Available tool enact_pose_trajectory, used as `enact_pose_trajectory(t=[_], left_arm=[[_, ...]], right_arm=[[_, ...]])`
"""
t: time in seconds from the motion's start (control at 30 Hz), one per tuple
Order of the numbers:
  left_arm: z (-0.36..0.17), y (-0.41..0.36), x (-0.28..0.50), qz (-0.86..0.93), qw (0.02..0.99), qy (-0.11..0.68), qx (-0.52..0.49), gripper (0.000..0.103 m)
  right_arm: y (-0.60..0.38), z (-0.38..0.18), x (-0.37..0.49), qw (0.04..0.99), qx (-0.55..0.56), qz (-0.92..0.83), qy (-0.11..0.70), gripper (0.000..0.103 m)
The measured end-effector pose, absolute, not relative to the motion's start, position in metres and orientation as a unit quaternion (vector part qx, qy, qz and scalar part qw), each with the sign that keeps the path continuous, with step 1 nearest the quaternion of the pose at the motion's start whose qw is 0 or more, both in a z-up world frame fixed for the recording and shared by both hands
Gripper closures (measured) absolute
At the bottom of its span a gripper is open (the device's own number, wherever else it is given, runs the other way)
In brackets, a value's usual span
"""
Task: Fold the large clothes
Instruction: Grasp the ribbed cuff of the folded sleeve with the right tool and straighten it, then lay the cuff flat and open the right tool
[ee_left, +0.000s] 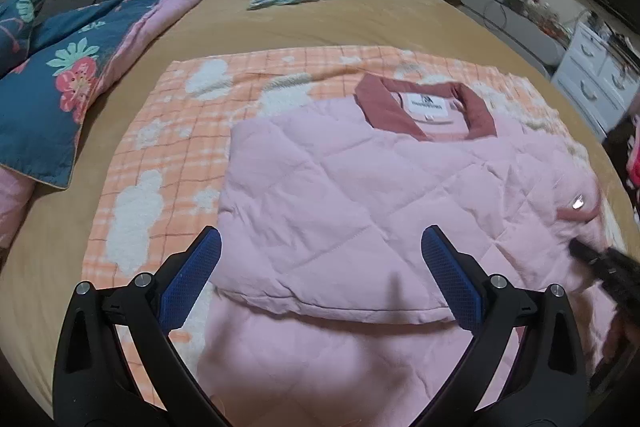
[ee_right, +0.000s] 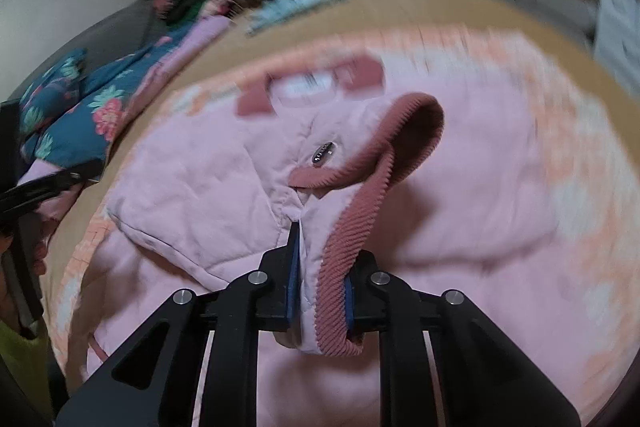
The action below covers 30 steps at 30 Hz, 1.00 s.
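claw [ee_right: 320, 267] clamps jacket cuff [ee_right: 360, 223]

Matt quilted cloth jacket [ee_left: 340, 195], ribbed cuff [ee_right: 360, 211].

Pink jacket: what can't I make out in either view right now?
- Collar label: text too small, left wrist view.
- Jacket hem: hidden behind the left gripper.
- Cuff end: buried between the right gripper fingers.
- Collar: motion-blurred, right wrist view.
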<state>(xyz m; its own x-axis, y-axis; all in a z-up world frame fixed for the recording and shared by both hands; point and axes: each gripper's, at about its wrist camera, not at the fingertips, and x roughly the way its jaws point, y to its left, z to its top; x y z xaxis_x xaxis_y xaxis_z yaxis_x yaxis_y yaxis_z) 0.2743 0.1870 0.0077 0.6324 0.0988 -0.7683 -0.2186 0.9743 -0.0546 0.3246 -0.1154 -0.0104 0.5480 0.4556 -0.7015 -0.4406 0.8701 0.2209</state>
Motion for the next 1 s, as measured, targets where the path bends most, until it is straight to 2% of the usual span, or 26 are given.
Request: enact_pose_trajectory(t=[0.13, 0.27, 0.57, 0.67, 0.9, 1.0], left_arm=[[0.015, 0.191, 0.281, 0.087, 0.903, 0.413, -0.084, 0.009], [0.021, 0.190, 0.290, 0.087, 0.905, 0.408, -0.088, 0.009], [0.013, 0.175, 0.313, 0.082, 0.902, 0.418, -0.069, 0.009], [0.006, 0.169, 0.317, 0.079, 0.900, 0.423, -0.066, 0.009], [-0.011, 0.160, 0.324, 0.073, 0.895, 0.436, -0.058, 0.009], [-0.018, 0.159, 0.326, 0.070, 0.892, 0.442, -0.060, 0.009]], right_arm=[[-0.107, 0.036, 0.337, 0.899, -0.029, 0.268, 0.344, 0.088], [-0.104, 0.051, 0.361, 0.905, -0.046, 0.264, 0.331, 0.088], [-0.105, 0.010, 0.393, 0.892, -0.041, 0.227, 0.390, 0.087], [-0.105, 0.000, 0.392, 0.889, -0.042, 0.218, 0.400, 0.084], [-0.116, -0.009, 0.395, 0.888, -0.031, 0.193, 0.416, 0.063], [-0.121, -0.006, 0.393, 0.899, -0.041, 0.167, 0.403, 0.035]])
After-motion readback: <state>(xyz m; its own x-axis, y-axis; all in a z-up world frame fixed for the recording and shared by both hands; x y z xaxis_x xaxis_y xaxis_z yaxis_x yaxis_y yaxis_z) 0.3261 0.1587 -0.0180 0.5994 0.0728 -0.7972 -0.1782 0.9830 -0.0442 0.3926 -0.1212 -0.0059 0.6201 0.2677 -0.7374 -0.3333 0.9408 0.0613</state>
